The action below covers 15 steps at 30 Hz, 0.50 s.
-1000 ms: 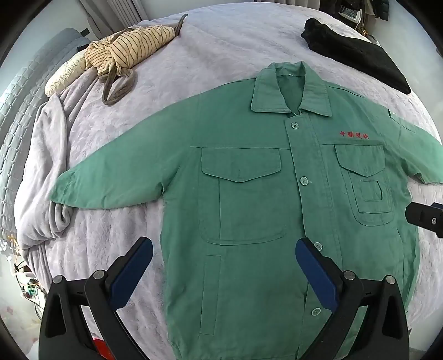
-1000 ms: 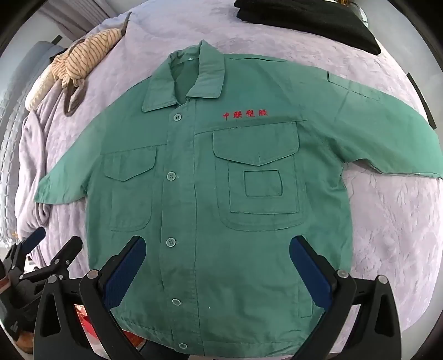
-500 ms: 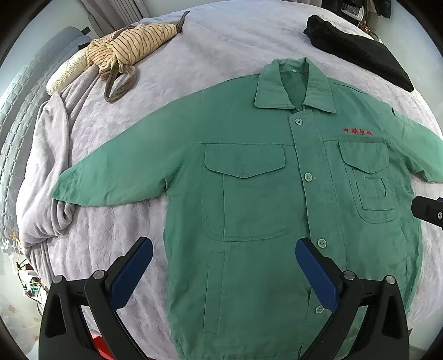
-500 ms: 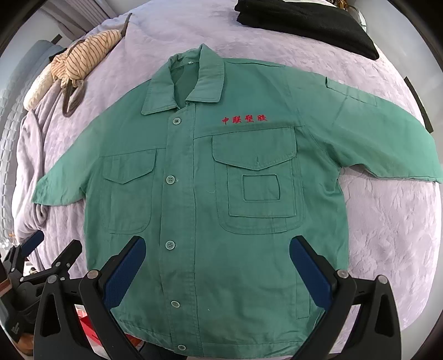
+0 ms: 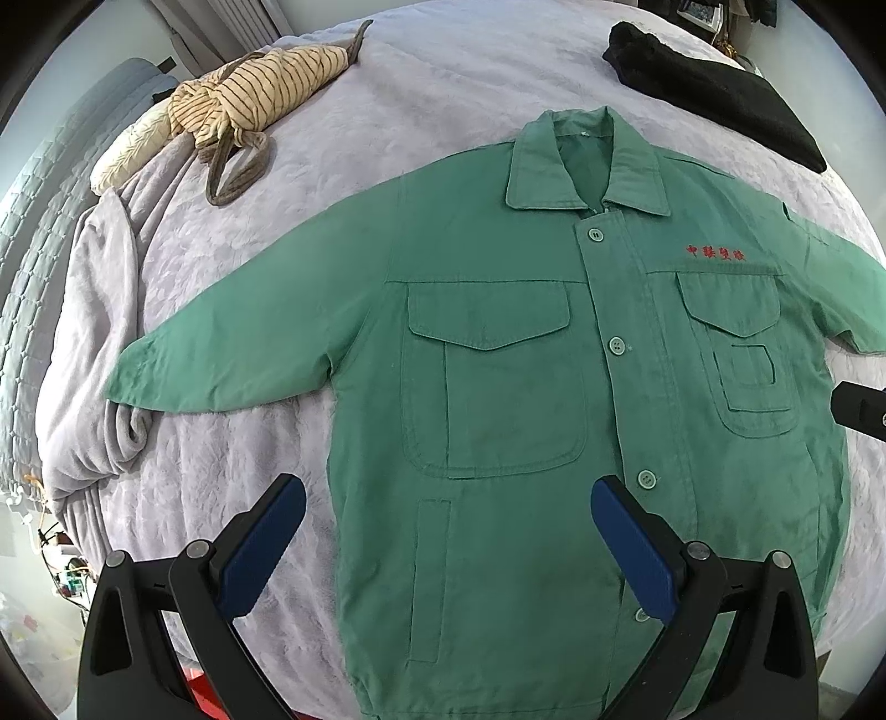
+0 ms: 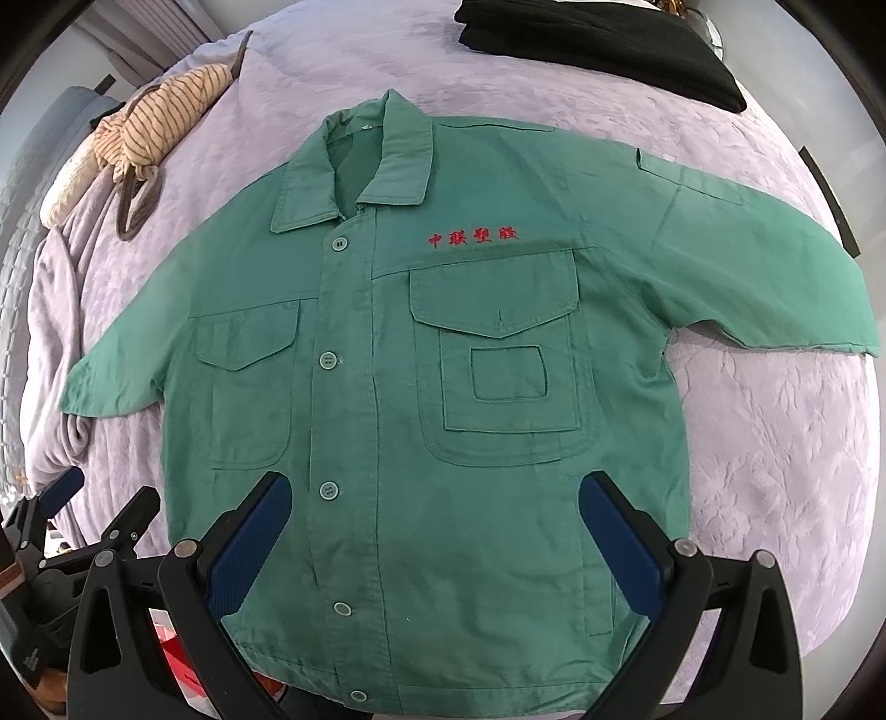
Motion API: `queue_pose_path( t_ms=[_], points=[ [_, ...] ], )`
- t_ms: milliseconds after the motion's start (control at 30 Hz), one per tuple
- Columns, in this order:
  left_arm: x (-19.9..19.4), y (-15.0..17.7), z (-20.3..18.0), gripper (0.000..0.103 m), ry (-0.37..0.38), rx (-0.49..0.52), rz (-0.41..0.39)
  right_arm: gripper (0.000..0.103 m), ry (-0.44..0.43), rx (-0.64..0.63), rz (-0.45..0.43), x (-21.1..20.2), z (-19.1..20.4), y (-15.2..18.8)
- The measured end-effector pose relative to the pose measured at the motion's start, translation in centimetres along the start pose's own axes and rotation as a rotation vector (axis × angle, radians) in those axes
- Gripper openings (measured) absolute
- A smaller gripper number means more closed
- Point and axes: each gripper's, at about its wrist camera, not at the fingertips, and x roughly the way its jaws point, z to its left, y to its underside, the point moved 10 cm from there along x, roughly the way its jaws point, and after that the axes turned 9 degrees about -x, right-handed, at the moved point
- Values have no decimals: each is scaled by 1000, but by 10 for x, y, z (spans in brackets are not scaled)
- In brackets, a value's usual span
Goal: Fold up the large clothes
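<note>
1. Both cameras have crept a little nearer to the green jacket (image 5: 498, 387) since a second ago, so it looks a bit bigger; the jacket itself has not moved.
2. Closest in the left view is the left gripper (image 5: 448, 548). Its two blue pads (image 5: 260, 545) are spread wide apart and pinch nothing. One pad hangs over the purple blanket (image 5: 221, 459) and the other over the jacket's bottom part, near the row of buttons.
3. Closest in the right view is the right gripper (image 6: 437, 540). Its blue pads (image 6: 623, 540) are spread wide too, with nothing between them. Both hang over the bottom part of the jacket (image 6: 443, 387).
4. In the right view, the left gripper (image 6: 99, 501) shows at the near left corner of the bed.
5. Next comes the jacket. It lies flat and face up in the middle of the bed, buttoned shut, with its hem at the near edge and its collar pointing to the far edge. Both sleeves stick out to the sides.
6. Red letters (image 6: 473, 238) sit above one chest pocket.
7. Farther off, a striped tan cloth (image 5: 255, 105) lies bunched near the far left corner.
8. A black folded cloth (image 6: 598, 44) lies near the far right corner.
</note>
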Motion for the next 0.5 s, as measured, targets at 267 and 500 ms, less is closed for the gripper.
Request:
queue_pose_path(
  t_ms=[267,500],
  points=[
    [2,2,3,103,-5,2,4,103,5,-6,1,1,-1,-1],
    [3,3,7,103,-6,3,8,103,15,-11,-1,1,-1,-1]
  ],
)
